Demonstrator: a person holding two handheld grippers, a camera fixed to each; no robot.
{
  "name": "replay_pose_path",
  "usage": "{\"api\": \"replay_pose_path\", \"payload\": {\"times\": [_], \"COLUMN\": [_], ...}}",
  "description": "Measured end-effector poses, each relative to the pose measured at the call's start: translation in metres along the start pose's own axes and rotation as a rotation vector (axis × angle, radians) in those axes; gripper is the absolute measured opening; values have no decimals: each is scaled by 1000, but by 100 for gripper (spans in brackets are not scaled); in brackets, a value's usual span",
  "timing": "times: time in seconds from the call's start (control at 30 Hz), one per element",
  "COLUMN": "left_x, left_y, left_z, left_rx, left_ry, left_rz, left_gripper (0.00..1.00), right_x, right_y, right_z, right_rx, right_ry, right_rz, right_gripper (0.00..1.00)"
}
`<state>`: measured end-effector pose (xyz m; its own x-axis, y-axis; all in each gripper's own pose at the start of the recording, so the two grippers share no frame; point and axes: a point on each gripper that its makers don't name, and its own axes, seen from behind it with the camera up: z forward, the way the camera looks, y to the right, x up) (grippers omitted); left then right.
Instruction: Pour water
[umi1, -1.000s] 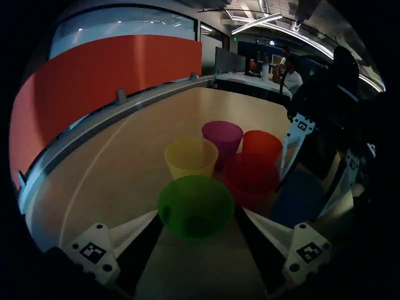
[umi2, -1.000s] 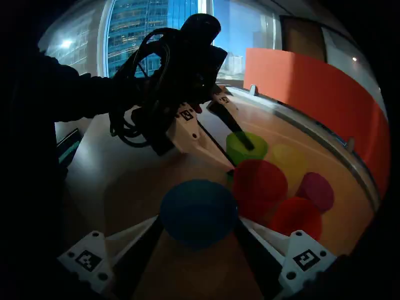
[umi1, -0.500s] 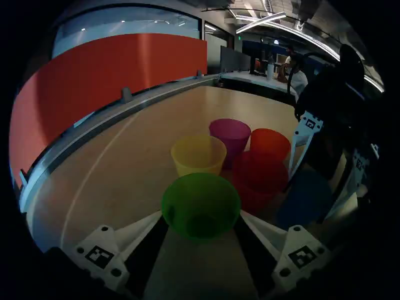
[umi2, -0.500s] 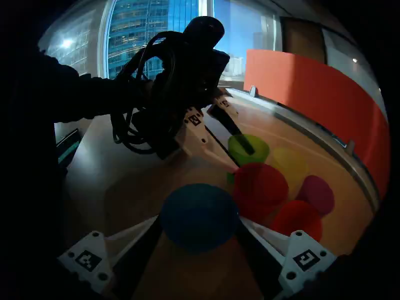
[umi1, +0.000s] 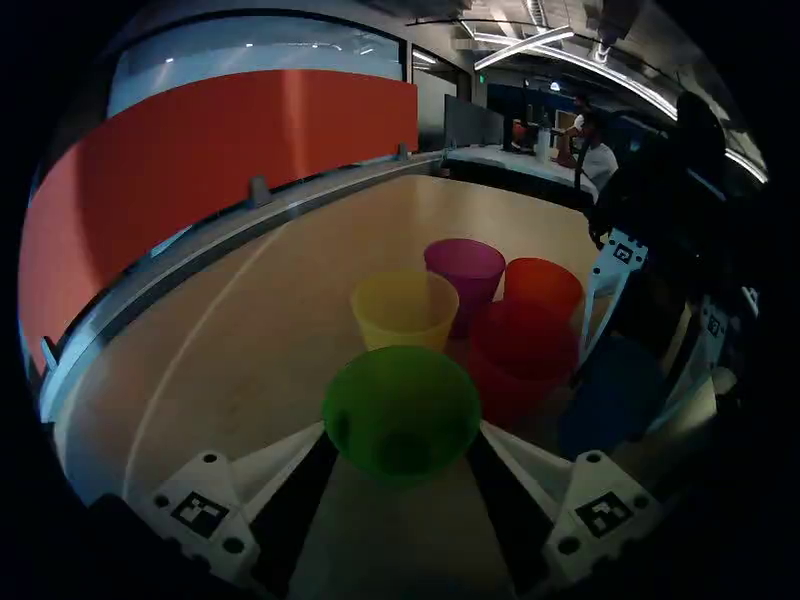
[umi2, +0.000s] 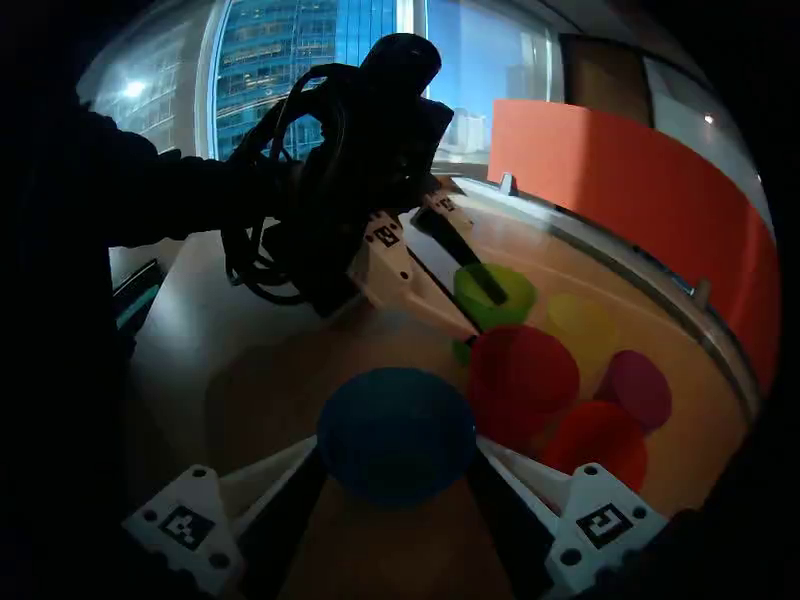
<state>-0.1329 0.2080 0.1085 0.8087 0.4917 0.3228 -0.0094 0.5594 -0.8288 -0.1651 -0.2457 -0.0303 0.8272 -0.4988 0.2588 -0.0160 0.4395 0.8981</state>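
Our left gripper (umi1: 402, 432) has 2 white fingers (umi1: 255, 478) with black inner faces. Behind each fingertip sits a black-and-white square marker (umi1: 197, 508) ringed by dark screws (umi1: 208, 459). Our right gripper (umi2: 397, 447) looks the same. Behind the left fingers, a black body (umi2: 390, 130) trails looped black cables (umi2: 255, 260) beside our dark sleeve (umi2: 150, 195).
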Motion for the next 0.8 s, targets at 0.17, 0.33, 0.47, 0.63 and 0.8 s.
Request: {"api": "replay_pose_path", "payload": {"times": [0.17, 0.33, 0.47, 0.63, 0.8], "left_x": [3, 5, 10, 19, 30], "left_y": [-1, 1, 2, 6, 10], "left_z": [-6, -15, -24, -39, -55], "left_rx": [4, 11, 20, 28, 42], "left_ry": [12, 20, 34, 60, 88], "left_rz": [-10, -14, -15, -23, -24], "left_gripper": [83, 83, 84, 83, 83], "right_x": [3, 11, 19, 31, 43], "right_y": [-4, -7, -8, -8, -8], "right_z": [-1, -5, -11, -21, -33], "right_rx": [8, 6, -4, -21, -41], "right_ry": [13, 34, 54, 80, 110], "right_rz": [5, 6, 12, 18, 16], "right_gripper": [89, 88, 88, 88, 88]}}
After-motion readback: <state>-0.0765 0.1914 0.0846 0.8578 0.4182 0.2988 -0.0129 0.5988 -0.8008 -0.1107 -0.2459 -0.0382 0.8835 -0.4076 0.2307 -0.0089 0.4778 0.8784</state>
